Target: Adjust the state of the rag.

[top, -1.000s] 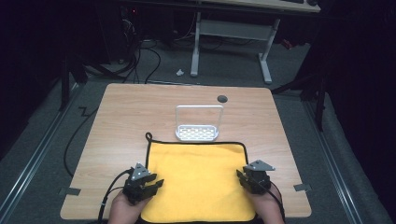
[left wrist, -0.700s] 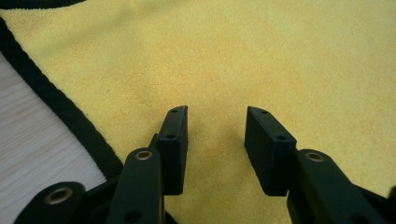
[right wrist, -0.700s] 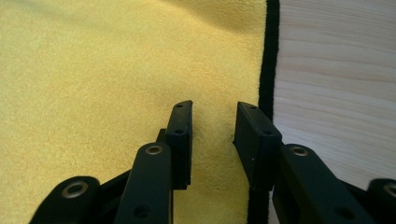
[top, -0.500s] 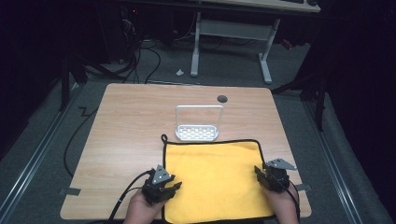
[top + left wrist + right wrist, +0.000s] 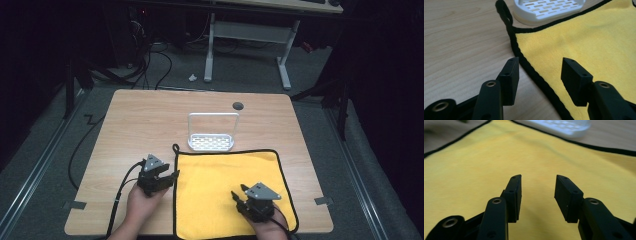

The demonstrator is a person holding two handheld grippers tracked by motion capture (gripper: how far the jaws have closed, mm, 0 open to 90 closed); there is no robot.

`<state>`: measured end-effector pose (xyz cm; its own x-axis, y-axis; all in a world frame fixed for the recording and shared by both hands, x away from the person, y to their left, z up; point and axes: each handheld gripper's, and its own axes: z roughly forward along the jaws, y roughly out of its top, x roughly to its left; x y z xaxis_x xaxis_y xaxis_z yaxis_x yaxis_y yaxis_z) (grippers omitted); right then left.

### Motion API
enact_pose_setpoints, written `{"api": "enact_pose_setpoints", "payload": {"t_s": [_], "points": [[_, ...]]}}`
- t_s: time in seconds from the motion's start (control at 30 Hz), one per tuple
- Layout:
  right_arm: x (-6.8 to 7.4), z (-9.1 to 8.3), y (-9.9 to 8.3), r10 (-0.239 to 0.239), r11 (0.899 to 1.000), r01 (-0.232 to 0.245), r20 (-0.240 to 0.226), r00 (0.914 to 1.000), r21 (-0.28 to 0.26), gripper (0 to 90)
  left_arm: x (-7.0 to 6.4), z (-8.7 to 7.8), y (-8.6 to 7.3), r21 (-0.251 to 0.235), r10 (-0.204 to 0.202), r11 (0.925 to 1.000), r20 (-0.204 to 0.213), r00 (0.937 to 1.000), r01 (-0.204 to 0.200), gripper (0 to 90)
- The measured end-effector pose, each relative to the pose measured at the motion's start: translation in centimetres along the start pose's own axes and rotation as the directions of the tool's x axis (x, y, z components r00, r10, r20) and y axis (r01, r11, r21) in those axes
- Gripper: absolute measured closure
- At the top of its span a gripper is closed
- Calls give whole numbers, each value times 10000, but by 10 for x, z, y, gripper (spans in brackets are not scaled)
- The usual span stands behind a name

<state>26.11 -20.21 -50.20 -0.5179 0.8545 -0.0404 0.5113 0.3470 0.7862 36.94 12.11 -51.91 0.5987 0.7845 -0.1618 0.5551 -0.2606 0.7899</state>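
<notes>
Wooden table (image 5: 140, 120), yellow cloth (image 5: 225, 190), left tongs (image 5: 540, 72) straddling hem

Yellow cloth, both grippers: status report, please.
Left gripper open, jaws straddling the black-trimmed left edge. Right gripper open, over the near part. Yellow cloth flat on the table, far edge touching the white rack. Nothing in the way.
</notes>
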Motion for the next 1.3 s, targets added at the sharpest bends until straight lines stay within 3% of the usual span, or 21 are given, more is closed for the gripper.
{"api": "enact_pose_setpoints", "payload": {"t_s": [0.13,0.17,0.2,0.27,0.5,0.67,0.73,0.77,0.87,0.9,0.93,0.97,1.03,1.07,1.13,1.17,1.3], "points": [[22,12,-2,-460,9973,488,-518,9976,549,625,4,9,5,116,-124,9999,-50,9999,125,501],[22,12,-2,-460,9973,488,-518,9976,549,625,6,13,6,128,-169,9998,-74,9998,170,501],[26,20,-5,-572,9929,628,-572,9967,1009,630,9,21,12,280,-277,9992,-102,9996,280,501],[27,26,-8,-587,9903,651,-547,9968,1229,632,11,25,14,334,-276,9991,-120,9995,280,497],[21,38,-1,-386,9932,441,-524,9979,1079,631,22,52,31,607,-449,9971,-190,9988,460,494],[29,36,4,-646,9934,694,-542,9964,909,611,25,61,35,711,-426,9966,138,9990,416,544],[50,28,10,-1069,9931,1106,-841,9907,403,592,27,61,34,655,-499,9967,269,9984,481,644],[50,28,10,-1069,9931,1106,-841,9907,403,592,27,61,34,651,-475,9968,327,9983,453,644],[74,29,14,-1086,9935,1123,-1404,9841,180,567,26,60,31,623,-288,9977,527,9982,255,795],[92,32,15,-1346,9902,1391,-1758,9752,137,567,26,59,31,548,-262,9982,639,9976,228,835],[92,32,15,-1346,9902,1391,-1758,9752,137,567,26,59,30,513,-247,9985,645,9976,214,835],[108,35,15,-1661,9849,1727,-2078,9640,140,561,26,58,29,430,-280,9988,692,9972,251,848],[113,36,14,-1693,9841,1771,-2192,9609,160,553,27,58,29,389,-345,9987,685,9971,319,851],[126,40,12,-1711,9827,1837,-2573,9511,253,530,27,58,29,371,-381,9987,601,9975,359,854],[129,42,12,-1712,9824,1849,-2667,9484,268,517,28,58,29,389,-417,9985,587,9974,394,854],[138,47,11,-1690,9818,1864,-2819,9444,359,489,28,59,29,378,-438,9984,584,9973,416,854],[145,56,14,-1733,9808,1909,-2691,9474,403,465,28,58,29,365,-506,9982,609,9969,484,854]]}}
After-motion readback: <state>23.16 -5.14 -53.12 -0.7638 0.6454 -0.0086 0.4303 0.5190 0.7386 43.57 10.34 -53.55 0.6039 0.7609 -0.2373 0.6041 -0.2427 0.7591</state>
